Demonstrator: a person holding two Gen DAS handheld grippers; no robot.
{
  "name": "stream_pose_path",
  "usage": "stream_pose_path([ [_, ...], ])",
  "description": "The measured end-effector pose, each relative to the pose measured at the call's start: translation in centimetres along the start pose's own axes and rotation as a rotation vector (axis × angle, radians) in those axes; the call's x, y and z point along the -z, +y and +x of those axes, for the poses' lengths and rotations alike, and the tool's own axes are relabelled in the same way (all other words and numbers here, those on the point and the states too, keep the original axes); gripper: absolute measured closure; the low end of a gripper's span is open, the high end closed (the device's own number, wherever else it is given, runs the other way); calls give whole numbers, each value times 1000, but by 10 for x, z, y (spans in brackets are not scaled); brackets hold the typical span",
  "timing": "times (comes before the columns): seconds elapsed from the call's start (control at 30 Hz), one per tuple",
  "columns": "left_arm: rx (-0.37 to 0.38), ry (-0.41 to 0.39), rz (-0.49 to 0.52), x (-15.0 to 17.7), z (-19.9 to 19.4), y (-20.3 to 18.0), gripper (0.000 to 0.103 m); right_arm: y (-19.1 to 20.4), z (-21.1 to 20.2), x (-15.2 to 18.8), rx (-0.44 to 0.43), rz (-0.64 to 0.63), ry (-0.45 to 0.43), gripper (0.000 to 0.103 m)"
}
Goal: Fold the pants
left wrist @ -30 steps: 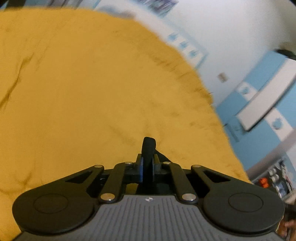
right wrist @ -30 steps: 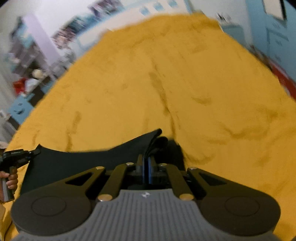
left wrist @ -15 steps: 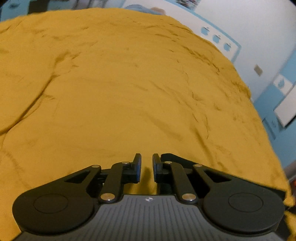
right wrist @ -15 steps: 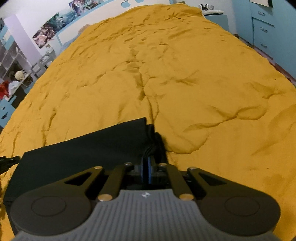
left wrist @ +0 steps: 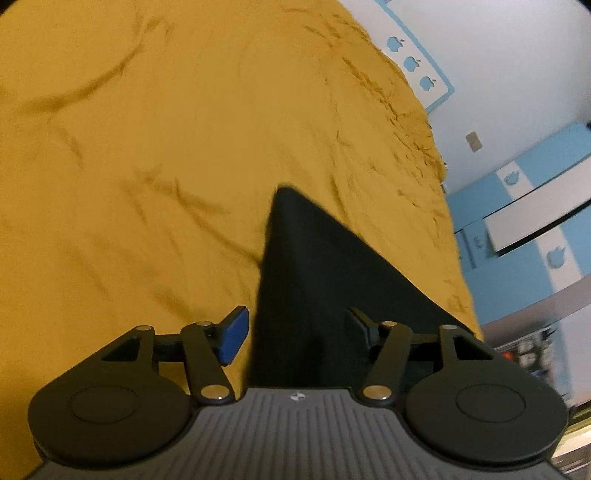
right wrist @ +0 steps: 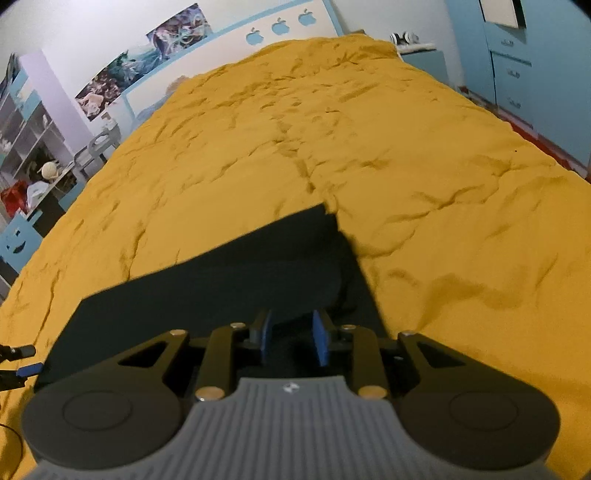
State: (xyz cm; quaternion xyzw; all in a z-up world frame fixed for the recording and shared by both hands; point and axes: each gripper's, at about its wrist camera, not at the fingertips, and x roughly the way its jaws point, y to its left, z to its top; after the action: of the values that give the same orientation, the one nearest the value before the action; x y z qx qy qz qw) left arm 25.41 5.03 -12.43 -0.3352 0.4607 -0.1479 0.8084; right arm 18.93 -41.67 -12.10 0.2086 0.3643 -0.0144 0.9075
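Observation:
The black pants lie folded flat on the yellow bedspread. In the left wrist view the pants run away from the gripper as a dark wedge. My left gripper is wide open just above the near end of the pants, holding nothing. My right gripper is open, its blue pads either side of the near right corner of the pants, holding nothing. The left gripper's tip shows at the left edge of the right wrist view.
The bedspread is wrinkled all around the pants. A white and blue headboard stands at the far end. Blue drawers stand to the right, and shelves to the left of the bed.
Both grippers have let go of the pants and opened. The pants now lie flat on the bed. The left gripper opened first and now sits over the pants' end.

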Motion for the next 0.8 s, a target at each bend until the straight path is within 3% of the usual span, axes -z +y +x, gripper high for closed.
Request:
stream_pose_path([
  [0.07, 25, 32, -50, 12, 8, 8, 37, 7, -5, 16, -21, 15, -1, 81],
  [0.1, 40, 39, -68, 17, 10, 12, 51, 10, -7, 22, -23, 19, -4, 81],
  [0.13, 31, 32, -75, 19, 11, 14, 75, 14, -10, 29, -23, 16, -7, 81],
  [0.17, 17, 19, -79, 20, 8, 16, 85, 17, -13, 33, -22, 12, -7, 81],
  [0.23, 43, -13, -98, 19, -4, 17, 91, 23, -22, 41, -17, -8, -12, 81],
  [0.3, 9, -23, -49, 18, -10, 8, 91, 28, -30, 48, -4, -41, -13, 81],
  [0.4, -100, 40, 10, 24, 5, 8, 91, 30, -30, 60, 51, -65, 34, 81],
  [0.53, -103, 42, -11, 23, 9, 16, 83, 25, -28, 75, 79, -45, 65, 84],
  [0.67, -143, 84, 33, 22, -4, 5, 78, 34, -37, 75, 84, -80, 58, 82],
  [0.8, -162, 17, 63, 23, -30, 0, 54, 54, -42, 72, 61, -140, 28, 84],
])
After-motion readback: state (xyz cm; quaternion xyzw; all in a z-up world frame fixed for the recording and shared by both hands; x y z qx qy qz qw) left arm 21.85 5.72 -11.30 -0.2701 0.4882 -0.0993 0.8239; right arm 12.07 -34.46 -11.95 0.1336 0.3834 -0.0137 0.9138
